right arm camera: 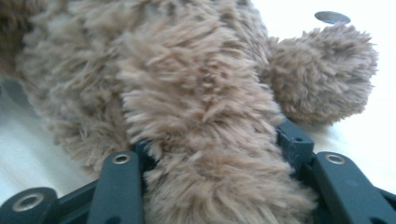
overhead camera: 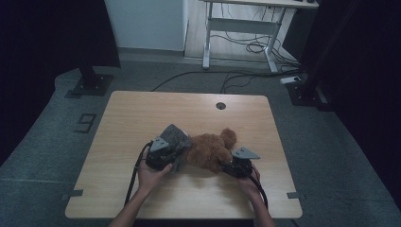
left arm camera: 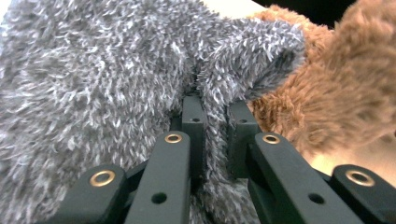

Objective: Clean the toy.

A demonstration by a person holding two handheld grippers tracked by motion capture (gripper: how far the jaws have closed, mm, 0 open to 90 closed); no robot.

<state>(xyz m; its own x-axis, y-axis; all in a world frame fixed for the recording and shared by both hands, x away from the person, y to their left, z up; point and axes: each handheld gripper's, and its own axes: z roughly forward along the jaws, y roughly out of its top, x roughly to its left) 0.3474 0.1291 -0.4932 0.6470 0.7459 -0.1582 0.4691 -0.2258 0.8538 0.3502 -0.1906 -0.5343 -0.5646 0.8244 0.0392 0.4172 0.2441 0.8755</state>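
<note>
Left gripper (overhead camera: 171, 156) pinching a fold of grey fuzzy cloth (left arm camera: 93, 79), right gripper (overhead camera: 231, 166) clamped on a limb of the brown teddy bear (overhead camera: 210, 149), lying mid-desk (overhead camera: 142, 113) toward the near edge.

A reddish-brown plush bear (overhead camera: 210, 150) lies beside a fuzzy garment (overhead camera: 176, 137) of mottled grey flecked with white. Both sit on a pale wood-grain worktop (overhead camera: 142, 118). The tools' jaws are black with brass-coloured rivets.
</note>
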